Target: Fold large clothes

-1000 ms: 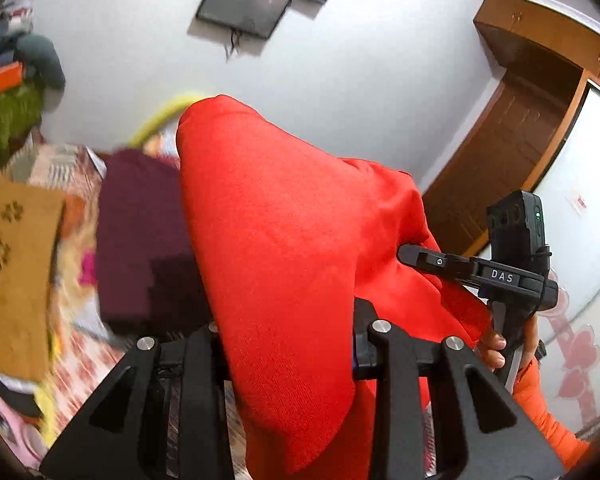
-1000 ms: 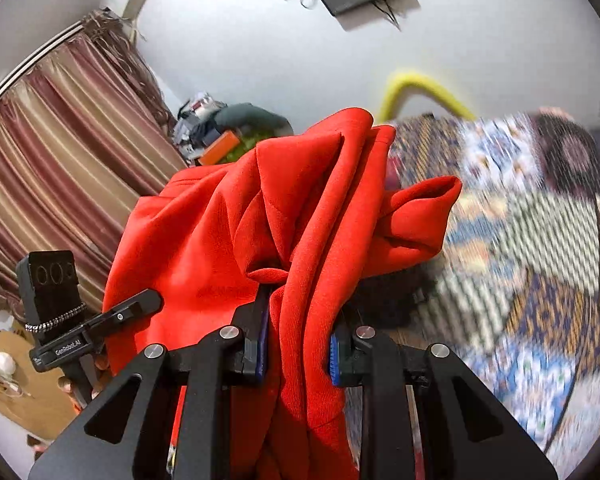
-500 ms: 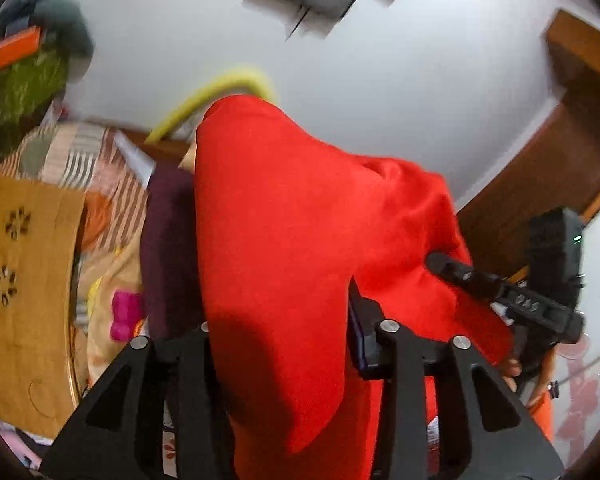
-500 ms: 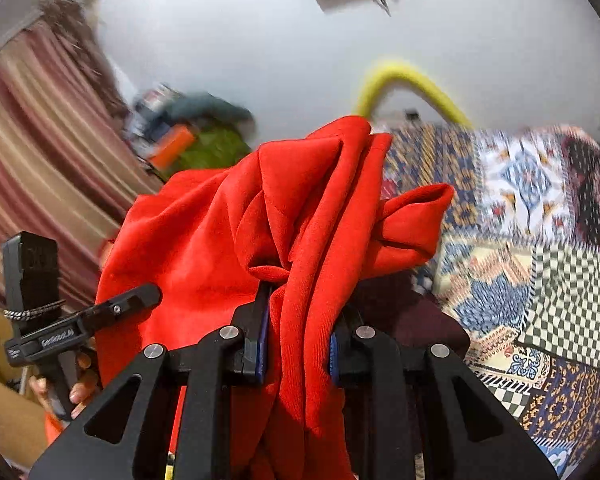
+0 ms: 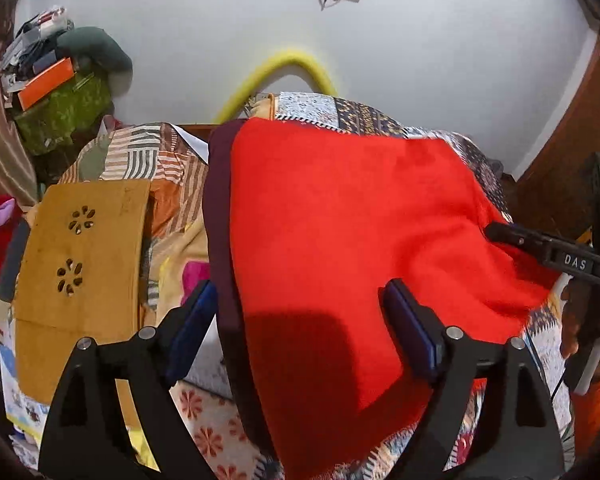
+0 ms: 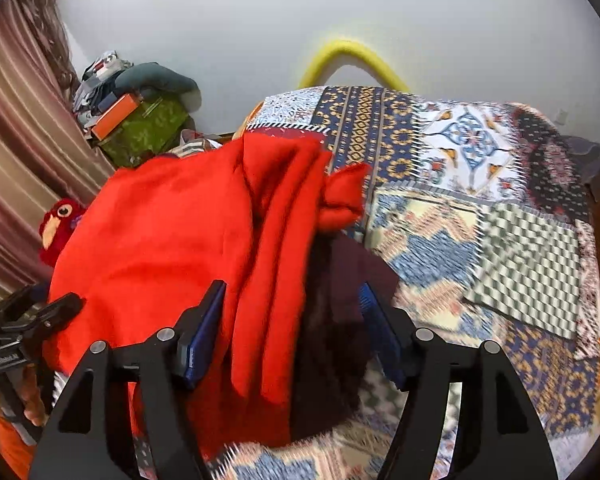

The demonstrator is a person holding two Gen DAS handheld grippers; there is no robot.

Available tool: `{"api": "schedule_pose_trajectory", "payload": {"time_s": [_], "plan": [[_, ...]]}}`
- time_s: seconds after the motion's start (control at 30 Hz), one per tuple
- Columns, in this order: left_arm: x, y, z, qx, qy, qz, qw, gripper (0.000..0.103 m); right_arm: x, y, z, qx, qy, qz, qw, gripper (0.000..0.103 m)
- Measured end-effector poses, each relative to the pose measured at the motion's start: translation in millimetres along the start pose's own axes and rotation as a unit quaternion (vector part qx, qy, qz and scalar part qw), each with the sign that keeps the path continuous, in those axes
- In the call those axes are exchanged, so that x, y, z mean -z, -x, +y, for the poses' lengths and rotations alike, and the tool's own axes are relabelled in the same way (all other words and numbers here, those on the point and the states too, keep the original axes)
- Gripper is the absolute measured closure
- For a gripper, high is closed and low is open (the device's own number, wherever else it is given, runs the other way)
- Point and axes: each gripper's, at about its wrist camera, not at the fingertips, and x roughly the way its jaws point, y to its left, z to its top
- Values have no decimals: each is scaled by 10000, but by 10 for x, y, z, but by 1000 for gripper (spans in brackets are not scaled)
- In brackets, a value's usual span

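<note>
A large red garment (image 5: 340,220) lies spread over a folded maroon garment (image 5: 218,216) on the quilted bed (image 5: 360,116). My left gripper (image 5: 300,328) points down at it. Its jaws are opening, and the red cloth lies loose between the blue pads (image 5: 408,332). In the right wrist view the red garment (image 6: 172,240) is bunched in folds over the maroon garment (image 6: 340,280). My right gripper (image 6: 292,332) is opening too, with both cloths between its fingers and neither pressed. Each view shows the other gripper at its edge: the right gripper (image 5: 552,256) and the left gripper (image 6: 32,320).
A wooden lap table (image 5: 80,260) lies left of the clothes. A red plush toy (image 6: 60,224), a green bag (image 6: 148,128) piled with clutter and a striped curtain (image 6: 16,140) stand at the left. A yellow hoop (image 6: 352,52) leans on the wall behind the patchwork quilt (image 6: 480,200).
Both grippers came down toward the bed with the red garment and let go of it. Their jaws went from shut on the cloth to wide apart, and the garment now rests on the maroon one.
</note>
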Motion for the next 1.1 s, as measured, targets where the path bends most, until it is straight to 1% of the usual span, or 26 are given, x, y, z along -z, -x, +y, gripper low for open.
{"api": "schedule_pose_trajectory", "payload": {"time_s": [0.1,0.17,0.23,0.3,0.37,0.43,0.5,0.57,0.7,0.77,0.83,0.9,0.93,0.97,1.03,1.07,1.1], "plan": [[207,204,-70,-1,10,58,10000,17,130,155,-2,169,194,-65,9996,39],[328,336,-125,-95,-61,87,9999,17,241,349,26,230,343,-80,9991,39],[435,522,-215,-273,-162,57,9995,18,314,525,44,167,428,-171,9988,39],[473,727,-286,-360,-164,-122,9991,18,404,799,93,76,458,-399,9981,39],[529,1022,-375,-336,-125,-400,9986,18,492,1080,184,-59,519,-664,9964,39],[581,1399,-512,-231,-111,-745,9969,17,601,1368,296,-282,615,-941,9933,39],[661,1764,-655,-193,-205,-1168,9928,17,729,1708,422,-499,738,-1297,9875,39],[759,2108,-811,-200,-337,-1576,9867,17,843,1961,510,-540,825,-1620,9819,39],[1071,2761,-1144,-344,-610,-2387,9686,17,1150,2551,728,-547,1110,-2391,9631,39],[1263,3024,-1293,-280,-703,-2774,9578,17,1303,2757,780,-574,1159,-2756,9525,39],[1428,3209,-1389,-266,-756,-3068,9484,17,1465,2914,845,-518,1221,-3073,9423,39],[1661,3400,-1532,-469,-813,-3465,9333,17,1652,3039,915,-426,1301,-3386,9309,39],[1791,3479,-1593,-534,-855,-3694,9238,16,1723,3061,927,-369,1319,-3514,9261,39],[1926,3551,-1650,-677,-878,-3901,9141,15,1823,3089,960,-274,1360,-3660,9202,39],[2127,3631,-1745,-891,-860,-4211,8985,13,1972,3085,1017,-113,1410,-3861,9116,38],[2222,3667,-1783,-934,-845,-4321,8930,13,2041,3080,1044,-74,1416,-3928,9086,37],[2275,3678,-1800,-929,-830,-4368,8909,11,2091,3065,1055,-107,1384,-3952,9080,32]]}}
